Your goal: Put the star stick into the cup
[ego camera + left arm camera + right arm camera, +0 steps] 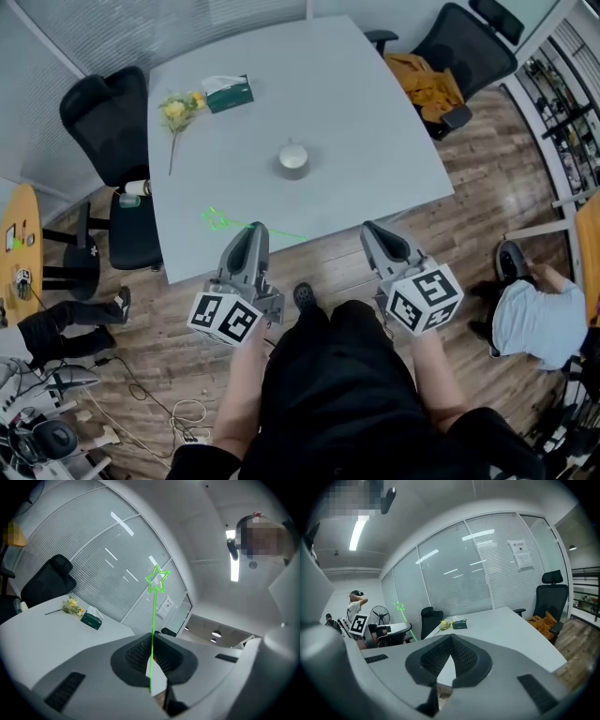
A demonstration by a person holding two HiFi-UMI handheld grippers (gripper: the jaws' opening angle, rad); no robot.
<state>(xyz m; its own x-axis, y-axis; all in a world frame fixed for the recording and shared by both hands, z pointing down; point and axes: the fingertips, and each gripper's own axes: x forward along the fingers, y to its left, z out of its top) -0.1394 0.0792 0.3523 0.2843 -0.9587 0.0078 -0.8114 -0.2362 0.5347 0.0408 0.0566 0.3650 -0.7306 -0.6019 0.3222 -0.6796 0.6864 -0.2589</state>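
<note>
Left gripper had its jaws pinched on the star stick, green star up beyond the tips, over the near edge of the counter. Right gripper had its jaws closed together, holding nothing. The cup stood mid-counter, well apart from both, bare counter between it and the stick. A yellow flower and a green tissue box lay farther back on the left.

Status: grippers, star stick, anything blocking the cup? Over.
Left gripper shut on thin green star-tipped stick. Right gripper shut, empty. Grey round cup upright mid-table, stick not in yet. Yellow flowers, green tissue box off to side.
</note>
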